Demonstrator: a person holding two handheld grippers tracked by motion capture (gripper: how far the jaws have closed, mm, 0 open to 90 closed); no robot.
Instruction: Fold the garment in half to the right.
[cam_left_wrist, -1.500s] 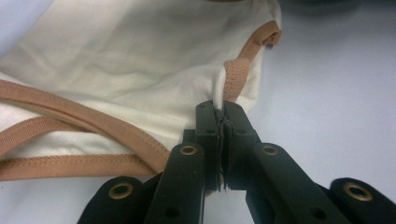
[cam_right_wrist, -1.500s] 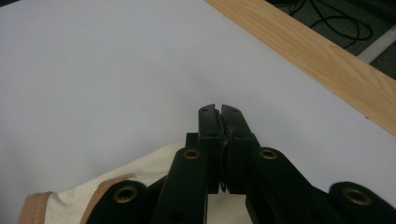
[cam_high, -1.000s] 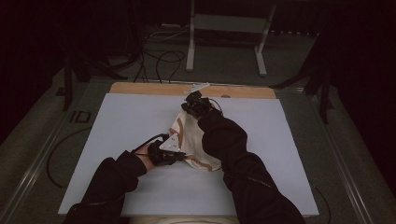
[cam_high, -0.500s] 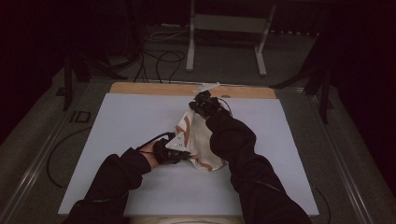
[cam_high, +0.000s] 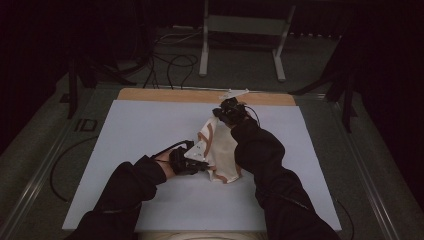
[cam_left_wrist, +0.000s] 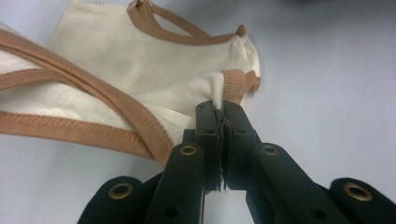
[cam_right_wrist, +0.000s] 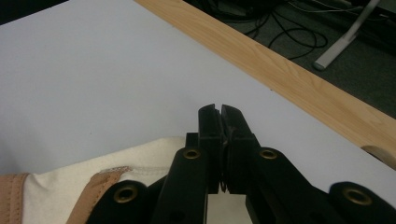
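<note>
A cream garment (cam_high: 222, 150) with tan trim lies bunched in the middle of the pale sheet (cam_high: 140, 130). My left gripper (cam_high: 204, 159) is at its near left side. In the left gripper view my left gripper (cam_left_wrist: 220, 106) is shut on a corner of the garment (cam_left_wrist: 116, 65) beside a tan band. My right gripper (cam_high: 219, 119) is at the far end, held a little above the sheet, and the cloth rises up to it. In the right gripper view my right gripper (cam_right_wrist: 219, 109) has its jaws together, with the garment (cam_right_wrist: 140, 163) hanging under them.
A wooden strip (cam_high: 200, 95) runs along the table's far edge (cam_right_wrist: 289, 79). Beyond it, on the dark floor, are metal stand legs (cam_high: 205, 50) and loose cables (cam_high: 170, 62). Bare sheet lies to the left, right and front of the garment.
Both grippers have shifted to the right with the garment in them, the right one more. The cloth's far end has been drawn along with it.
</note>
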